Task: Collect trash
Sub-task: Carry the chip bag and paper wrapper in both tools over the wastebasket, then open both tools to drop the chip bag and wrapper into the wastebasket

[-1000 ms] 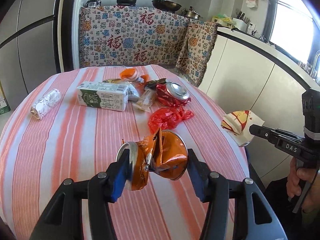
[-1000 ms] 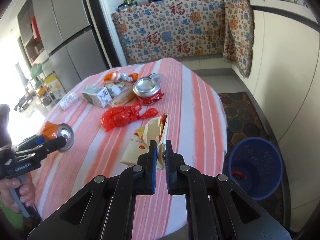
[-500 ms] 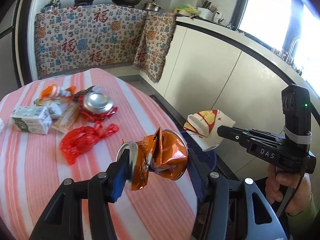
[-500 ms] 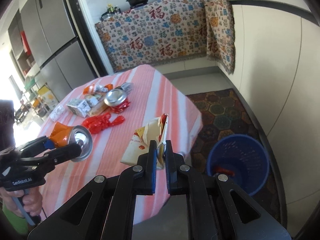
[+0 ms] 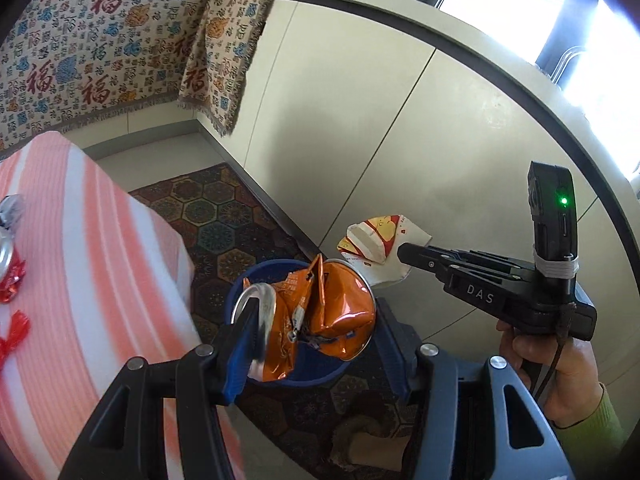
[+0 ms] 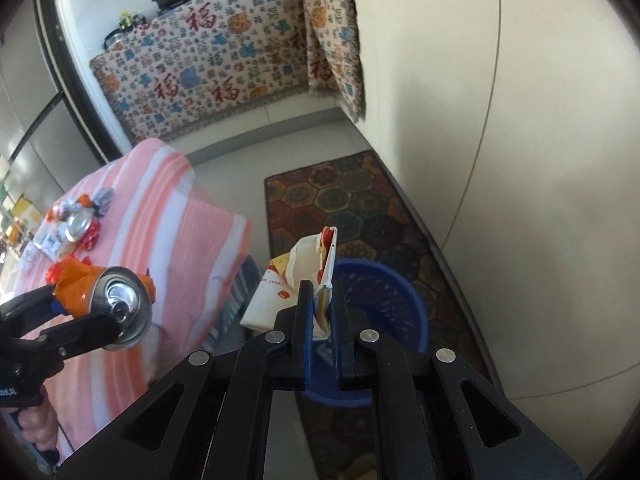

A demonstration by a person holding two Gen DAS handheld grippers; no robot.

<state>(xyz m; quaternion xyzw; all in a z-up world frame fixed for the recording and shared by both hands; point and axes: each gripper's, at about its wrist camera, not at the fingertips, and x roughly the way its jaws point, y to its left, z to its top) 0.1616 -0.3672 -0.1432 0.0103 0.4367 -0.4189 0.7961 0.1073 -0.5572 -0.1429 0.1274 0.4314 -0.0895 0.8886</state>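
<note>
My left gripper is shut on a crushed orange can and holds it over the blue bin on the floor. In the right wrist view the can is at the left, in front of the table. My right gripper is shut on a white and red paper wrapper above the near rim of the blue bin. In the left wrist view the wrapper hangs just right of the can.
The pink striped table stands left of the bin and bears several pieces of trash. A patterned rug lies under the bin. White cabinets run close along the right.
Both grippers have swung right, away from the table, carrying the can and the wrapper over the blue bin. Both remain shut.
</note>
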